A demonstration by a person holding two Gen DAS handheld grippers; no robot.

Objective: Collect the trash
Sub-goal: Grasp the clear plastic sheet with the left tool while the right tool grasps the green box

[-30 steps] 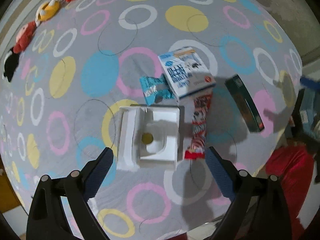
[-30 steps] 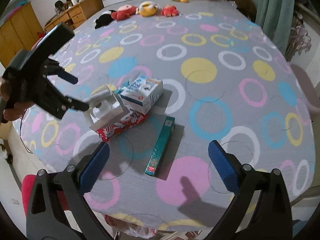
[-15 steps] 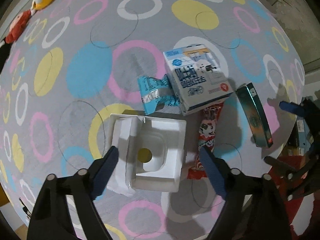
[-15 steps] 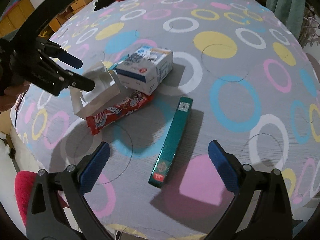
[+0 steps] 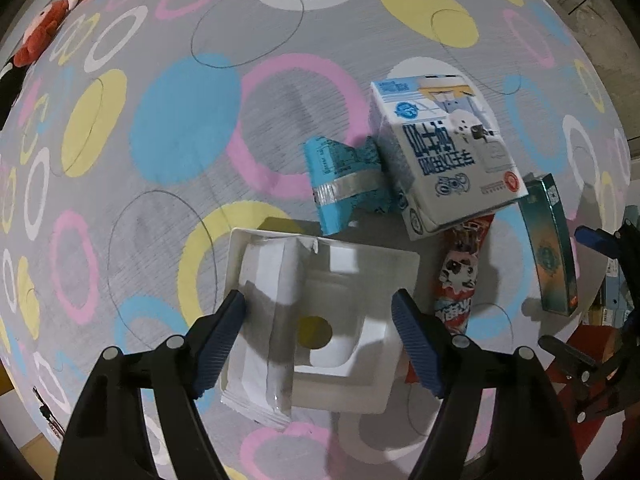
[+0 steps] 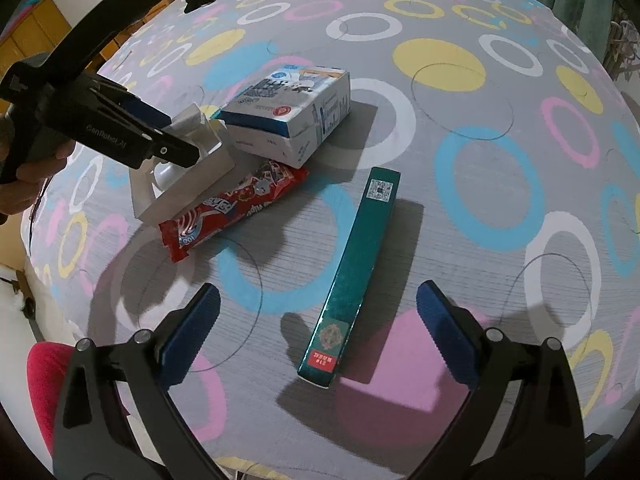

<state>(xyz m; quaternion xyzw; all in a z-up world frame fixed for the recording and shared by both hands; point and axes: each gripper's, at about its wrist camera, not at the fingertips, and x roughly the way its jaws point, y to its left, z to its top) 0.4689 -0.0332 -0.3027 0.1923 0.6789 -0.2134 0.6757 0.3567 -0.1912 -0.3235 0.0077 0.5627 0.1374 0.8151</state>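
We see the carton [image 6: 288, 114] resting on the far end of the snack wrapper [image 6: 236, 208]. Left of both lies the tray [image 5: 320, 320], with a crumpled packet [image 5: 344, 184] behind it. Right of the wrapper lies the long box [image 6: 352, 276], apart from it.

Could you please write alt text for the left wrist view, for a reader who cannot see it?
The left gripper points down with a white tray between its closing fingers, on a grey cloth printed with coloured rings. Beyond the tray lie a blue wrapper, a white and blue carton, a red wrapper and a green box.
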